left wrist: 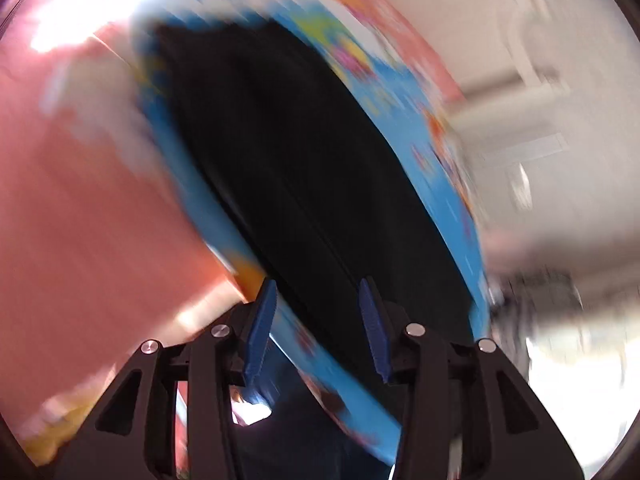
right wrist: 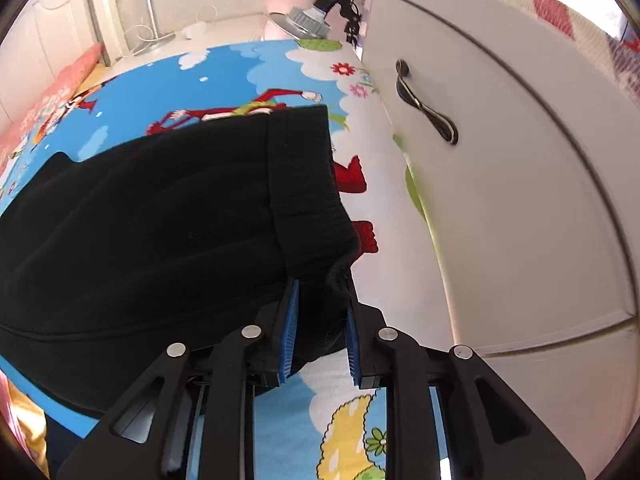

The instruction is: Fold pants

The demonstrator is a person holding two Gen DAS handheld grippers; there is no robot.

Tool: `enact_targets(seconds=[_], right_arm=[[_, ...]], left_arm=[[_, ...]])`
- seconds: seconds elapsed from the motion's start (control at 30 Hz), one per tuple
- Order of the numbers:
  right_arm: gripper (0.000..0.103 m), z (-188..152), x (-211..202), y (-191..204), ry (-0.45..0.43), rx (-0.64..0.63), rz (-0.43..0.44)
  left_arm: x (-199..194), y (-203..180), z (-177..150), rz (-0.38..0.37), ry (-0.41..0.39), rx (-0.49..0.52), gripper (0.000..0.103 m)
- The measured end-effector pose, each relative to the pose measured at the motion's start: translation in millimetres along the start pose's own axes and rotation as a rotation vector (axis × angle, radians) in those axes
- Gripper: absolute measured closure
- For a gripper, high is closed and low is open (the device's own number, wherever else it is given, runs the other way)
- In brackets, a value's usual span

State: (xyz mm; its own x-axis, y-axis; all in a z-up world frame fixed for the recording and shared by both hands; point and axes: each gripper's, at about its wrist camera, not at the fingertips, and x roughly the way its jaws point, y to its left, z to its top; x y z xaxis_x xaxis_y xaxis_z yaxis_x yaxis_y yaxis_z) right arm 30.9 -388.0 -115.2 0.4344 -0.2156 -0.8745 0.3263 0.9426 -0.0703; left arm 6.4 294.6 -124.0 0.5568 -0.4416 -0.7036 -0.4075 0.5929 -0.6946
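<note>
Black pants (right wrist: 168, 216) lie spread on a colourful cartoon mat (right wrist: 224, 68). My right gripper (right wrist: 322, 292) is shut on a corner of the pants at the waistband end, with black fabric bunched between its blue pads (right wrist: 289, 332). In the blurred left wrist view the pants (left wrist: 304, 168) stretch away along the mat (left wrist: 452, 196). My left gripper (left wrist: 318, 296) is open above the near part of the pants, its blue pads (left wrist: 262, 328) apart with nothing between them.
A white cabinet door (right wrist: 500, 184) with a dark handle (right wrist: 426, 108) stands right beside the mat's right edge. A pink bed edge (right wrist: 60, 92) lies at the left. A lamp base (right wrist: 304, 20) and cables sit at the far end. Pink bedding (left wrist: 80, 208) fills the left.
</note>
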Motion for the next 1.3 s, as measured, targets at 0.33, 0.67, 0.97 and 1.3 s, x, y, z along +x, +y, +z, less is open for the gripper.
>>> enact_targets(seconds=[0.33, 0.67, 0.97, 1.3], right_arm=[[0.083, 7, -17, 10, -0.046, -0.029, -0.004], [0.079, -1, -7, 13, -0.044, -0.043, -0.023], [0.080, -12, -12, 13, -0.020, -0.073, -0.066], [0.077, -26, -25, 21, -0.056, -0.153, -0.185]], left_arm=[[123, -58, -98, -0.195, 0.360, -0.039, 0.061], [154, -76, -108, -0.208, 0.400, -0.059, 0.098], [133, -69, -119, -0.123, 0.382, -0.002, 0.099], [136, -70, -126, -0.129, 0.430, 0.108, 0.075]])
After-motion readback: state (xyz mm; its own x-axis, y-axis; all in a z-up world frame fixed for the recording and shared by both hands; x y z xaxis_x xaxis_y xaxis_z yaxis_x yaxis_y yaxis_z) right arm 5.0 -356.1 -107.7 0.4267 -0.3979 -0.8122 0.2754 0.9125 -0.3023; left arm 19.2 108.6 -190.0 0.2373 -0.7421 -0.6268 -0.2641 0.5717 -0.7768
